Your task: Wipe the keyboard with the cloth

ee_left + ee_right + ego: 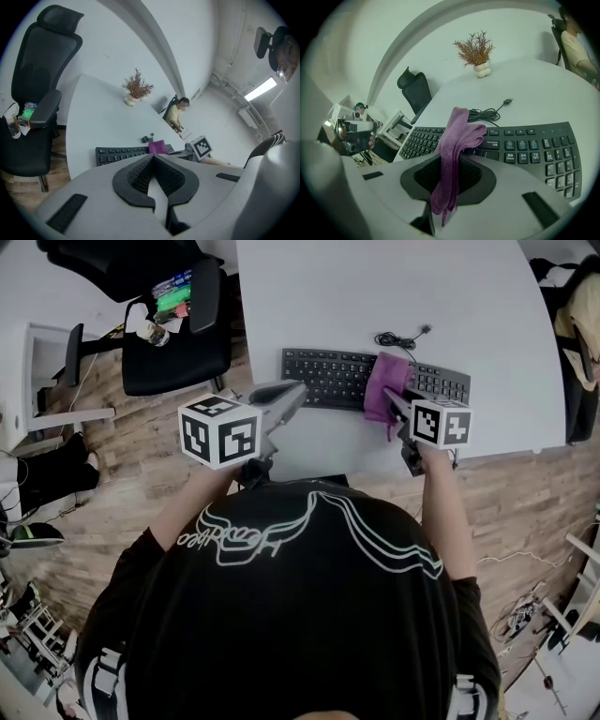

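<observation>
A black keyboard (323,376) lies on the white table (375,287), its cable coiled behind it. A purple cloth (384,388) is draped over the keyboard's middle, and my right gripper (398,409) is shut on it. In the right gripper view the cloth (454,145) hangs folded between the jaws with its front end resting on the keys (534,147). My left gripper (292,395) hovers at the keyboard's left end near the table's front edge, shut with nothing in it. The left gripper view shows the keyboard (119,154) and cloth (158,147) beyond its closed jaws.
A black office chair (173,329) holding bottles and a bag stands left of the table. A potted dry plant (477,54) sits at the table's far side. A seated person (176,115) is in the background. Wooden floor surrounds the table, with clutter (23,615) at lower left.
</observation>
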`<state>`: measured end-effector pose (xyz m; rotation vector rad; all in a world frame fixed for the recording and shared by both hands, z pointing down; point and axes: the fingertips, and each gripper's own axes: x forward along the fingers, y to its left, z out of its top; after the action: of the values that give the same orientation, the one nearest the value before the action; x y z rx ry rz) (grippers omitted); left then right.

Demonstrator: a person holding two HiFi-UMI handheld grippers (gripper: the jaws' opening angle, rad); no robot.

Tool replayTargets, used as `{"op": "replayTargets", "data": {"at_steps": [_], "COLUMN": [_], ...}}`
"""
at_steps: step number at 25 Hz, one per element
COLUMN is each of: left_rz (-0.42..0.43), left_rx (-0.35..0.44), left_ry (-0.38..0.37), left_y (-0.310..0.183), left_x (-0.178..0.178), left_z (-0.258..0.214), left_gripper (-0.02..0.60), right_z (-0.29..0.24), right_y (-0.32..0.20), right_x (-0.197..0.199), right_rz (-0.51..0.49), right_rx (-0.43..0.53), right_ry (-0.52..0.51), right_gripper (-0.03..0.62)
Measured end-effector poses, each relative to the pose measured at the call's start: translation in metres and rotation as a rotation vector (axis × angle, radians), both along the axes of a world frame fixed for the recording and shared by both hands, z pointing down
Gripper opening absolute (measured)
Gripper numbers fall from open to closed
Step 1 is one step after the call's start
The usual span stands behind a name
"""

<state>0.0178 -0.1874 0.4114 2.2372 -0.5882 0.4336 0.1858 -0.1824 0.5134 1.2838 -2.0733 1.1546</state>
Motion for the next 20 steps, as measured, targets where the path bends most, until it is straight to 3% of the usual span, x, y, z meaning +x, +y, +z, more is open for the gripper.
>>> {"op": "replayTargets", "data": {"at_steps": [6, 14, 20], "left_rz": [-0.026, -0.078, -0.125], "left_rx": [0.007, 0.011, 0.000], "left_ry": [0.003, 0.008, 0.014], "left_y": [-0.001, -0.006, -0.014], "left_x": [-0.007, -0.034, -0.074], "left_z": [-0.003, -0.005, -0.002], "left_gripper": [0.005, 0.005, 0.005], "right_z": [-0.026, -0.084, -0.098], "right_y": [-0.007, -0.020, -0.030], "right_x": [-0.014, -0.062, -0.115], "right_rz": [-0.032, -0.090, -0.142], "right_rx": [0.069, 0.173, 0.185], "right_ry": [0.016, -0.098, -0.161], "right_gripper": [0.054, 0.054, 0.054]}}
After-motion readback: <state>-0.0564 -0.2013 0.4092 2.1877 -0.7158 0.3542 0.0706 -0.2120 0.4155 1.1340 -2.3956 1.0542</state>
